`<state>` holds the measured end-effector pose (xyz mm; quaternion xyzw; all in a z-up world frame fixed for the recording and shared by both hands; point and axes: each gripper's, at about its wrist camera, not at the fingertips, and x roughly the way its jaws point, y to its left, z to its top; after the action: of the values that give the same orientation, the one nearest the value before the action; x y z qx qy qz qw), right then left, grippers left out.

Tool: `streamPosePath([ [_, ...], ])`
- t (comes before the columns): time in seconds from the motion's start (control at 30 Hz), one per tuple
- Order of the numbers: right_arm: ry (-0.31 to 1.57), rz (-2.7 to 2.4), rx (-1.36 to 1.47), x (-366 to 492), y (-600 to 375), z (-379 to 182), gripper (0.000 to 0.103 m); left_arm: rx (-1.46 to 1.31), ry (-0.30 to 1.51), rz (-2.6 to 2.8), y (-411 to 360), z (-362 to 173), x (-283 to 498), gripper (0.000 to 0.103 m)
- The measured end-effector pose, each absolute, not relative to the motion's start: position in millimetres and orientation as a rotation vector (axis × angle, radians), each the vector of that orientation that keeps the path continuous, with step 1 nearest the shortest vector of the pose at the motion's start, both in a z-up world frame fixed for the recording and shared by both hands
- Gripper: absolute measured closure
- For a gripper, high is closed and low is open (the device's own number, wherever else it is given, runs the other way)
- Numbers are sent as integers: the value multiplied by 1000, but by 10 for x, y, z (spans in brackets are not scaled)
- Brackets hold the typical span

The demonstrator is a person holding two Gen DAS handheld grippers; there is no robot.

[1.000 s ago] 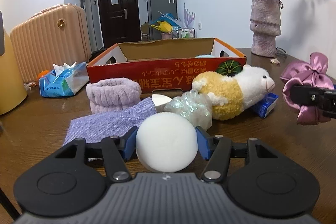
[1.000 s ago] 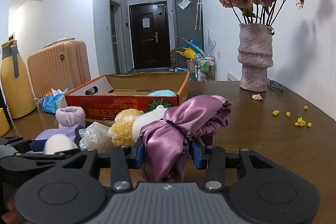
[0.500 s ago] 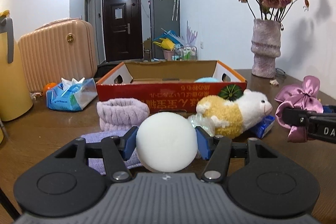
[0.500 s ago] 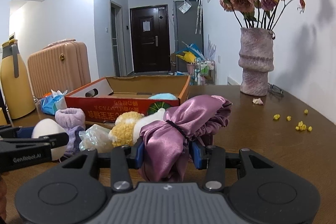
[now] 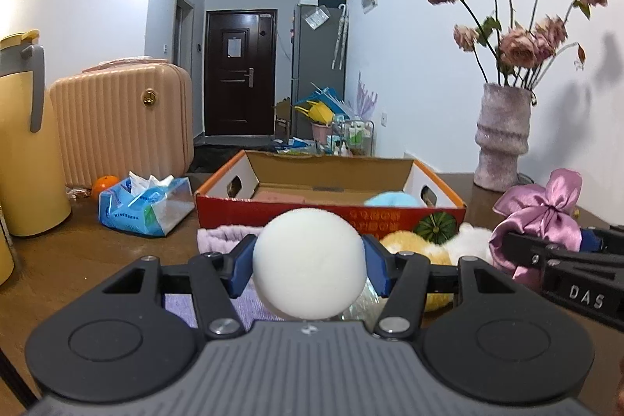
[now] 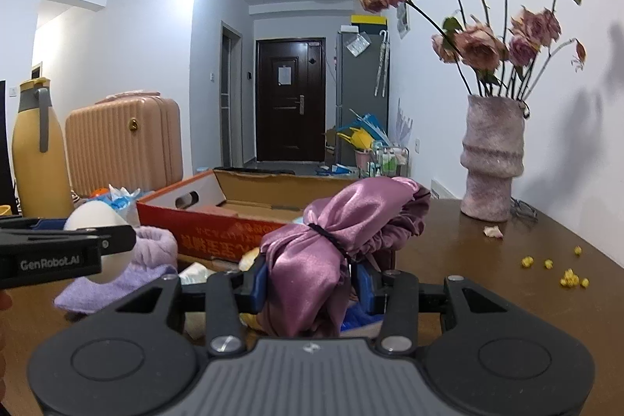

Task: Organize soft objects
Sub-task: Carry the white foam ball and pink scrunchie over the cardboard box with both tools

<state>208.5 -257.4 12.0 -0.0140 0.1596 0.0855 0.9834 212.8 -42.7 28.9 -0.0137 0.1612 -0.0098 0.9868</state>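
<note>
Wood table (image 5: 78, 260) (hallway behind); left gripper (image 5: 310, 262) clamps white ball (image 5: 310, 260), right gripper (image 6: 310, 277) clamps satin pouch (image 6: 312, 256).

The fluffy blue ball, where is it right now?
In the left wrist view the fluffy blue ball sits inside the cardboard box, near its right end, just behind the front wall.
</note>
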Motion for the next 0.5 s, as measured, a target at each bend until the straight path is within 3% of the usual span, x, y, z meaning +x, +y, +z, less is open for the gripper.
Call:
streamPosePath([
  [0.5, 232, 171, -42, 2336, -2275, 333, 60, -110, 248, 16, -294, 572, 2417, 44],
])
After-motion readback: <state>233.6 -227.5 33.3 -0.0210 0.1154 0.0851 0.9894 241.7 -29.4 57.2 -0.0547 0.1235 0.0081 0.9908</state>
